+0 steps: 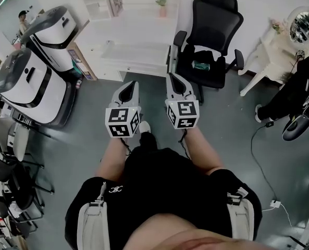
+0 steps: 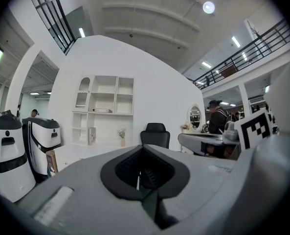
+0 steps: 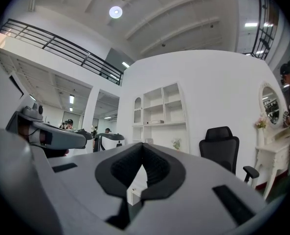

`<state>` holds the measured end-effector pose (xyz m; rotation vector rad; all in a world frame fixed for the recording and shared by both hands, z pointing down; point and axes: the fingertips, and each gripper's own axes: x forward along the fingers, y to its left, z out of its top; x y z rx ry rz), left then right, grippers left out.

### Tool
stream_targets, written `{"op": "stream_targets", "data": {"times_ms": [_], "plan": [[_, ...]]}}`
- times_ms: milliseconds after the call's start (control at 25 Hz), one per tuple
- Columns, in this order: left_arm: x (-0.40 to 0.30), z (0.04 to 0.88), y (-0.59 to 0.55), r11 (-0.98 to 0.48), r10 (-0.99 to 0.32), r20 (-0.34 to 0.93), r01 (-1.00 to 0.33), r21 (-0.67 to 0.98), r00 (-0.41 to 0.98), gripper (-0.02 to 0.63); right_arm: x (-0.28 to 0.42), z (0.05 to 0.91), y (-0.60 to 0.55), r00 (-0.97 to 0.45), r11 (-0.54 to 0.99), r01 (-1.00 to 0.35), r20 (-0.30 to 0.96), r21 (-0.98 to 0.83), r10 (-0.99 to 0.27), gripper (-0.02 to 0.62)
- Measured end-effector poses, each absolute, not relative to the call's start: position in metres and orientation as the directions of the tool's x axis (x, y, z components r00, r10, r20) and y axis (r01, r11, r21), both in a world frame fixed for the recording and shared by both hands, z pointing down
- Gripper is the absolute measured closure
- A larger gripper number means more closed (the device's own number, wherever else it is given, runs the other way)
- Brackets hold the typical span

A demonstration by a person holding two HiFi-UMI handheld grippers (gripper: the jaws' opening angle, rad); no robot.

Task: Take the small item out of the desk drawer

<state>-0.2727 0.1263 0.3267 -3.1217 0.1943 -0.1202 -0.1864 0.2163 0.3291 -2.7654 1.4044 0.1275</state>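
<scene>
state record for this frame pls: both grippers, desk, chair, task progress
left gripper: shut, empty
right gripper: shut, empty
desk: white, ahead of both grippers, untouched; front too small to read
chair: black, right of the desk, green object on its seat
task progress: not begun, nothing held

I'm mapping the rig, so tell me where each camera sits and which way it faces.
Head view: on the head, steeply down at left gripper, right gripper, floor; forearms, shorts show.
Left gripper view: rides that gripper, level toward the white shelf; own shut jaws show.
Right gripper view: likewise, its shut jaws below.
Shared: all three show the black chair.
</scene>
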Motion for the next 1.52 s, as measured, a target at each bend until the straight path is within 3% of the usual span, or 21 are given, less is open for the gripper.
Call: {"op": "stream_targets", "data": {"times_ms": [920, 1520], "plan": [[0.021, 0.346, -0.122, -0.994, -0.029, 0.172, -0.047, 0.103, 0.985, 0.592, 0.099, 0.339, -0.025, 0.623, -0.623, -0.782, 0.043, 0.012, -0.781, 0.598], [0.079, 0.373, -0.189, -0.989, -0.103, 0.238, -0.125, 0.083, 0.966, 0.592, 0.177, 0.373, -0.085, 0.572, -0.577, -0.816, 0.096, -0.037, -0.815, 0.598]]}}
